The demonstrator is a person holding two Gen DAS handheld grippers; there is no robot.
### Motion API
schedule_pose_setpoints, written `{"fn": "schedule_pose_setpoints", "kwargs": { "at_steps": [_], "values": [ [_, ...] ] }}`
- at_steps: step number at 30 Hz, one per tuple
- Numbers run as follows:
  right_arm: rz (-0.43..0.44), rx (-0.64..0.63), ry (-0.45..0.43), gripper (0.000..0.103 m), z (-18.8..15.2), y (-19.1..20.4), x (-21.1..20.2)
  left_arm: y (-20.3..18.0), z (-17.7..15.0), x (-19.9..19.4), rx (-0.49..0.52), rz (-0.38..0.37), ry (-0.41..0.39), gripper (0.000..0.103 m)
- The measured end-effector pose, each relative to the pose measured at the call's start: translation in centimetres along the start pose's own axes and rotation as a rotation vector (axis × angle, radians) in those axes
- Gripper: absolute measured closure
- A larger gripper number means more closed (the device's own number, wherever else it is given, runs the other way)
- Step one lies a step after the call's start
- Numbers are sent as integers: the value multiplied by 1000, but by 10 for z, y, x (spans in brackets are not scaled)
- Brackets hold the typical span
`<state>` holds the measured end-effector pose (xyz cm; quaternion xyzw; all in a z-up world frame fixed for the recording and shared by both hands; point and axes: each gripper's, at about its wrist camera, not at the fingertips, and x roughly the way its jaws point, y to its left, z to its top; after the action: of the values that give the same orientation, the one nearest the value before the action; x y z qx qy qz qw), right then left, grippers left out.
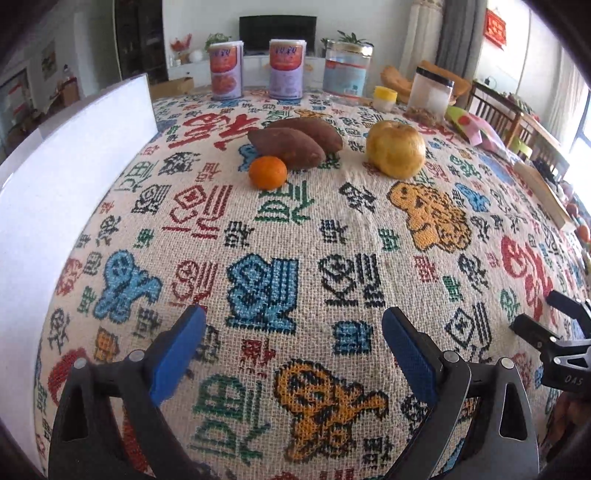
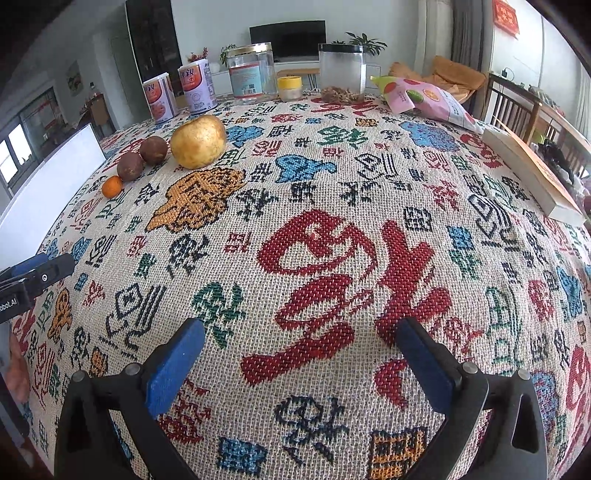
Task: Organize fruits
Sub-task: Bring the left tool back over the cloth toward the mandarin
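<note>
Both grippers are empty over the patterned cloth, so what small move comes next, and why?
Probably move the left gripper forward toward the small round orange tangerine. Its jaws stand open and empty, and that fruit lies nearest, touching a brown sweet potato.

Pale walls, dark television (image 1: 277,32) on a low white cabinet (image 1: 255,66), grey curtain (image 1: 460,33), bright window daylight.

Tangerine (image 1: 267,172), sweet potatoes (image 1: 291,144), perhaps pear (image 1: 395,148)
</note>
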<state>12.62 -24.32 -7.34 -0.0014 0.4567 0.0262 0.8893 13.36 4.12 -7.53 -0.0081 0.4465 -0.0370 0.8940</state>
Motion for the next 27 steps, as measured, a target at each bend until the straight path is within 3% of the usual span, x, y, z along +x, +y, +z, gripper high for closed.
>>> {"fn": "schedule_pose_setpoints", "kwargs": {
  "at_steps": [5, 27],
  "values": [
    [-22, -23, 9, 0, -1, 5, 3, -11, -2, 3, 53, 31, 2, 3],
    [-26, -25, 10, 0, -1, 6, 3, -11, -2, 6, 51, 31, 9, 1]
  ]
}}
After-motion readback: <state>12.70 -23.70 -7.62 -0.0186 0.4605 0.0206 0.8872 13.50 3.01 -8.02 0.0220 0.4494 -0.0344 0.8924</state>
